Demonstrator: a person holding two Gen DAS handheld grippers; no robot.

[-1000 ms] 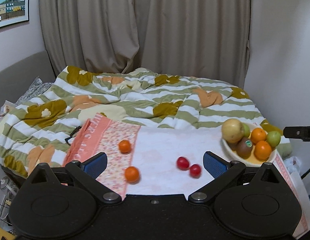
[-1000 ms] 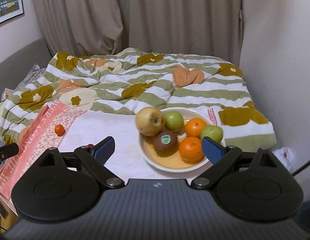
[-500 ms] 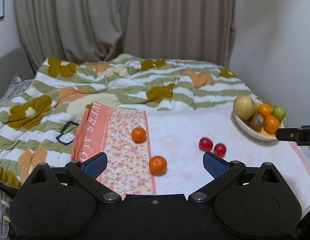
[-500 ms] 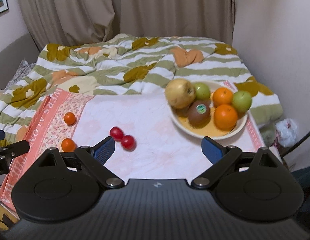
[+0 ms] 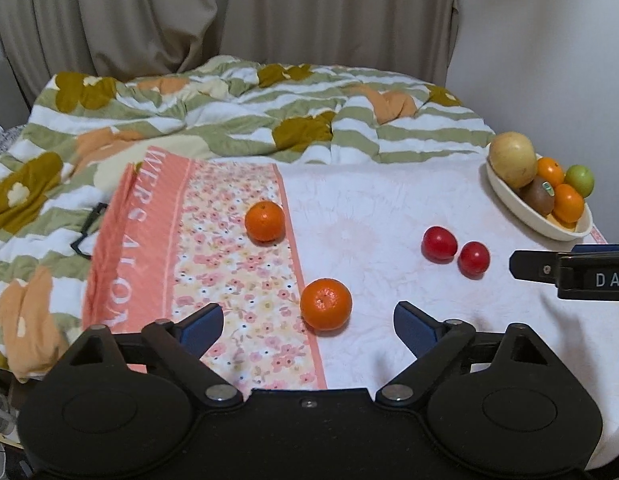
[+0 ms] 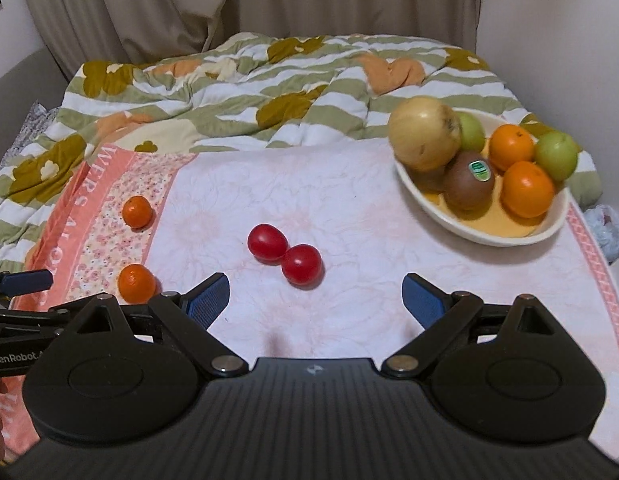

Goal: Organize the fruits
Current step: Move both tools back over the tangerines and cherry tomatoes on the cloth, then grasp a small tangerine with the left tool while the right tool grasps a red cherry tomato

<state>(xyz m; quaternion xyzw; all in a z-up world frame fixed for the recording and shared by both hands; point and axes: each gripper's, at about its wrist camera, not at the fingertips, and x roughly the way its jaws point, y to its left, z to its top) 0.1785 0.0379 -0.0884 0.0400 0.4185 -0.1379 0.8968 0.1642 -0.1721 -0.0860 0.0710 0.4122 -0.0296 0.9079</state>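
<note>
Two oranges lie on the pink floral cloth: a near one and a far one. Two red tomatoes touch each other on the white cloth; they also show in the right wrist view. A cream bowl at the right holds a pear, a kiwi, oranges and green apples. My left gripper is open, just before the near orange. My right gripper is open, just before the tomatoes.
The cloth lies on a bed with a rumpled green-striped floral duvet behind. Black glasses lie at the cloth's left edge. Curtains and a wall stand beyond. The right gripper's finger reaches in at the left view's right edge.
Both grippers have moved forward and down toward the cloth. The oranges and tomatoes now sit closer and larger in both views. Both stay open.
</note>
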